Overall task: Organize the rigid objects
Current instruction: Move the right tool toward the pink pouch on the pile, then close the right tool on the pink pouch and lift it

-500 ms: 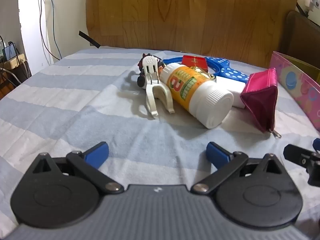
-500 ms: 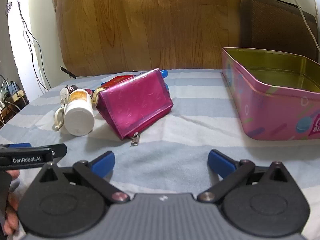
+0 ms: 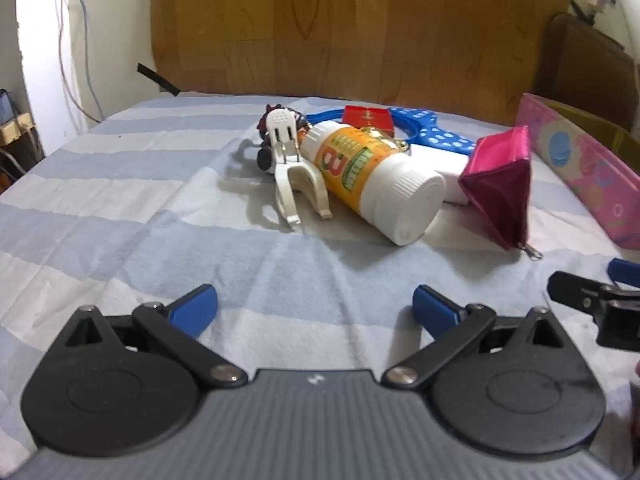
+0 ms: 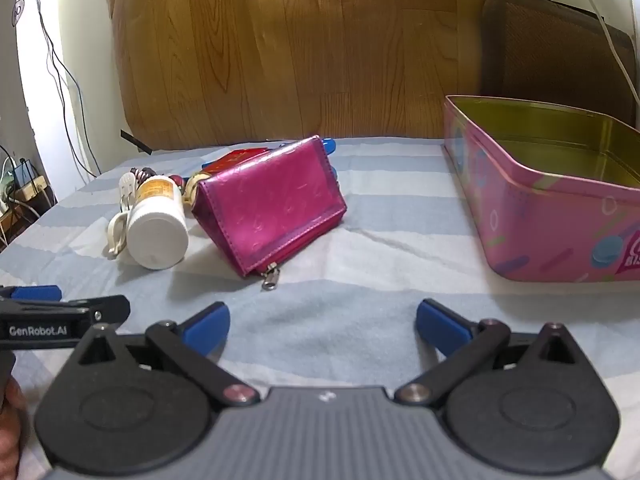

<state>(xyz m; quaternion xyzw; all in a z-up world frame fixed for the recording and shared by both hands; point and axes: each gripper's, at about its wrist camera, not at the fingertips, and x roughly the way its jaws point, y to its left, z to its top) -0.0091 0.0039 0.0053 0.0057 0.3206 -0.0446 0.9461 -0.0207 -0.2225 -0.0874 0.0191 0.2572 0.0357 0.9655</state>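
Note:
A heap of objects lies on the striped cloth: a white bottle with an orange label point(image 3: 376, 184) point(image 4: 157, 224) on its side, a white clip point(image 3: 294, 176), a magenta zip pouch point(image 3: 500, 184) point(image 4: 272, 204), a red card point(image 3: 370, 118), a blue dotted piece point(image 3: 436, 132) and a dark beaded item point(image 3: 266, 120). My left gripper point(image 3: 314, 308) is open and empty, short of the bottle. My right gripper point(image 4: 322, 322) is open and empty, just short of the pouch's zip pull point(image 4: 269, 278).
An open pink tin point(image 4: 532, 216) with a gold inside stands to the right; its side shows in the left wrist view point(image 3: 580, 168). A wooden board point(image 4: 300, 52) rises behind the cloth. Cables and a power strip point(image 4: 28, 188) hang at far left.
Both grippers have edged slightly forward toward the heap. The objects have not moved.

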